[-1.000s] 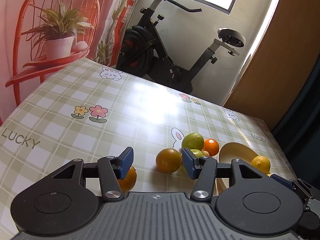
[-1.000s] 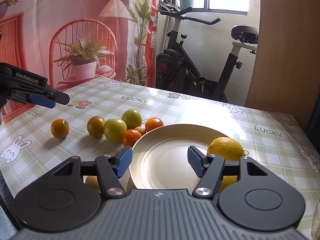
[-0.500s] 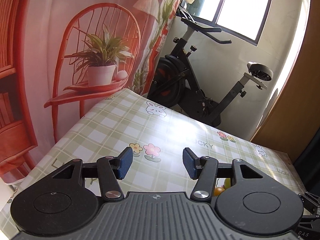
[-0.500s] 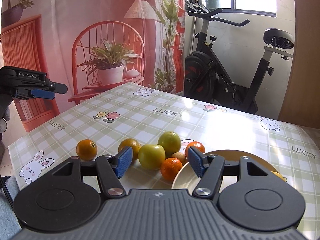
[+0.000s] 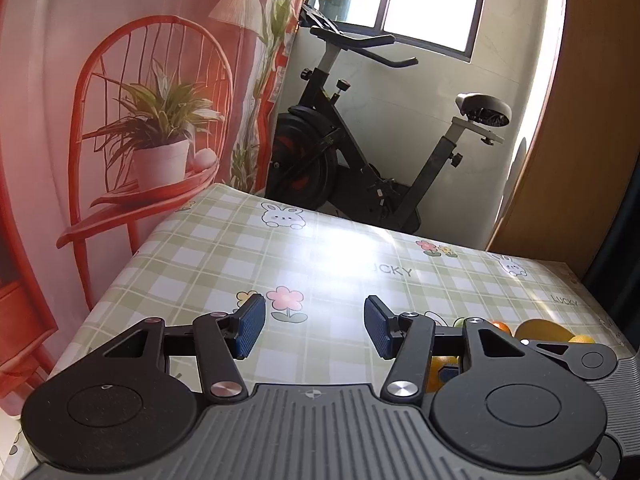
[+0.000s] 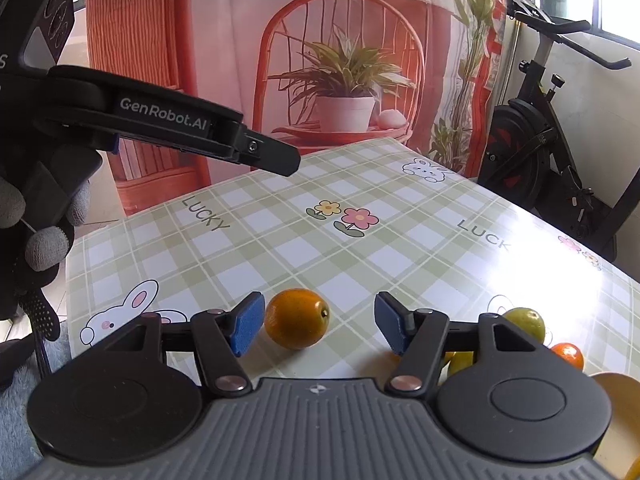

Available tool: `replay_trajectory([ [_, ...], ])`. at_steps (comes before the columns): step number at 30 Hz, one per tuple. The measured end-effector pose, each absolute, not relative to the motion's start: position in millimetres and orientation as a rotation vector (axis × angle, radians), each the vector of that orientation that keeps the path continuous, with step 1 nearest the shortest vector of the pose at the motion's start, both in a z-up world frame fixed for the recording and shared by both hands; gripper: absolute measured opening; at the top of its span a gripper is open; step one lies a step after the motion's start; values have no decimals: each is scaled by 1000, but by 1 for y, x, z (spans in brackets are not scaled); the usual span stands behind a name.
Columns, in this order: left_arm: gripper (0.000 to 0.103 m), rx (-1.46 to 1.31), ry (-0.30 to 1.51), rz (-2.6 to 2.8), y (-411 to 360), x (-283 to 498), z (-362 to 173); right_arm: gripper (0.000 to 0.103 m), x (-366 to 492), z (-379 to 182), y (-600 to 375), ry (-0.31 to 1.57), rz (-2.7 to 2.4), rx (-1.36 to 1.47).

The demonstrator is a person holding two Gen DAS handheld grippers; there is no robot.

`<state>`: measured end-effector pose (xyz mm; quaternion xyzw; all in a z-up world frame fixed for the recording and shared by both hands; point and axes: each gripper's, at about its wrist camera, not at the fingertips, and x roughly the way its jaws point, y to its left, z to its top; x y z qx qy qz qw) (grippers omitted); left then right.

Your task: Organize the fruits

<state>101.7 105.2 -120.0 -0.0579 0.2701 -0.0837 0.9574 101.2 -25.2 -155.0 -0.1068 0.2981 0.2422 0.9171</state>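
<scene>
The right claw (image 6: 319, 328) is spread wide and empty, low over the desk (image 6: 360, 256), with the lone orange (image 6: 297, 323) between its pads but not touching, probably so it can close on it. The left claw (image 5: 312, 326) is released too, lifted aside. The other fruits (image 6: 524, 322) lie near the plate (image 6: 616, 390).
</scene>
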Motion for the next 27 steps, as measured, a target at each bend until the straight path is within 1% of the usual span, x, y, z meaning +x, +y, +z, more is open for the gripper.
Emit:
replay_trajectory([
  [10,57,-92,711,-237,105,111,-149,64,116,-178,-12,686,493,-197],
  [15,58,-128,790,-280,108,116,-165,58,117,-182,-7,700,502,-208],
  [19,58,-139,794,-336,106,112,-169,55,117,-186,-6,705,480,-209],
  [21,58,-150,806,-358,104,112,-174,51,118,-187,-7,713,464,-204],
  [26,55,-143,829,-404,91,112,-177,48,115,-188,-14,726,442,-175],
  [27,52,-142,832,-412,90,111,-178,48,114,-188,-16,727,441,-167],
])
